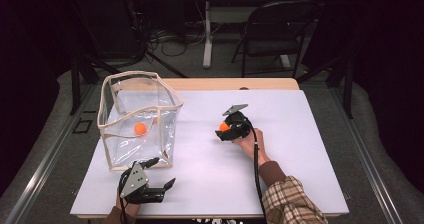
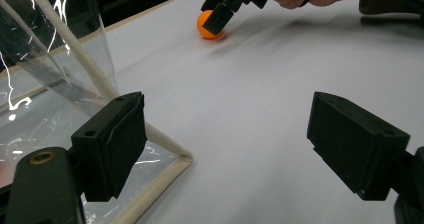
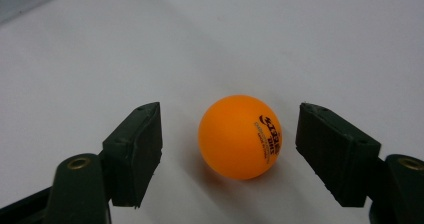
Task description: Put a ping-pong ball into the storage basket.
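Orange plastic ping-pong ball (image 3: 239,136) on white table sheet (image 1: 210,169), between right gripper (image 3: 230,151) pads, gaps either side, untouched. Left gripper (image 2: 227,149) spread wide, empty, just beside clear plastic box (image 1: 140,119) corner.

The desk (image 1: 280,149) has a white top with a wooden strip along its far edge. A clear bag (image 1: 137,116) with cream trim stands on its left part. An orange ball (image 1: 224,126) sits on the bare white surface near the middle.
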{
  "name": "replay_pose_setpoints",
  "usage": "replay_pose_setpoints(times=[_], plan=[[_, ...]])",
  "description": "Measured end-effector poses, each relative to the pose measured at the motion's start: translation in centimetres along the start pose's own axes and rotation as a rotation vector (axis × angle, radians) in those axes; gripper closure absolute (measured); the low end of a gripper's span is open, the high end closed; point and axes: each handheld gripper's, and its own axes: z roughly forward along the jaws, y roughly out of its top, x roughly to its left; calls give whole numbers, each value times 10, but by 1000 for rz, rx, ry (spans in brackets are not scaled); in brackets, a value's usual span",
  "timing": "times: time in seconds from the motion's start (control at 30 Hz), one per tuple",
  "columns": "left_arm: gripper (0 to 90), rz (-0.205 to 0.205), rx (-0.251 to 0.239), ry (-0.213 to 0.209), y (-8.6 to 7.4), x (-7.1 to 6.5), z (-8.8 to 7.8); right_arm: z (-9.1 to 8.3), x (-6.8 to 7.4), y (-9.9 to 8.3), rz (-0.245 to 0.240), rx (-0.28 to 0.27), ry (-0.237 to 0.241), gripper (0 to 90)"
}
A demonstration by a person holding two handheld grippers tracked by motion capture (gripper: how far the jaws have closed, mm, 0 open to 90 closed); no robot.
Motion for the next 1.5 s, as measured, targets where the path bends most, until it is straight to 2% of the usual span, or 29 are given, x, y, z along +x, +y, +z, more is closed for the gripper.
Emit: replay_pose_setpoints(times=[0.33, 0.6, 0.73, 1.5], plan=[[159, 0, 0, 0, 0, 0, 0, 3, 1, 0, -3, 23, -12, 363], [159, 3, 1, 0, 0, 0, 0, 4, 0, -2, 1, 39, -12, 496], [159, 5, 0, 1, 0, 0, 0, 4, 1, -1, -6, 48, -15, 502], [159, 7, 1, 0, 0, 0, -1, -18, -1, 5, -7, 4, -12, 503]])
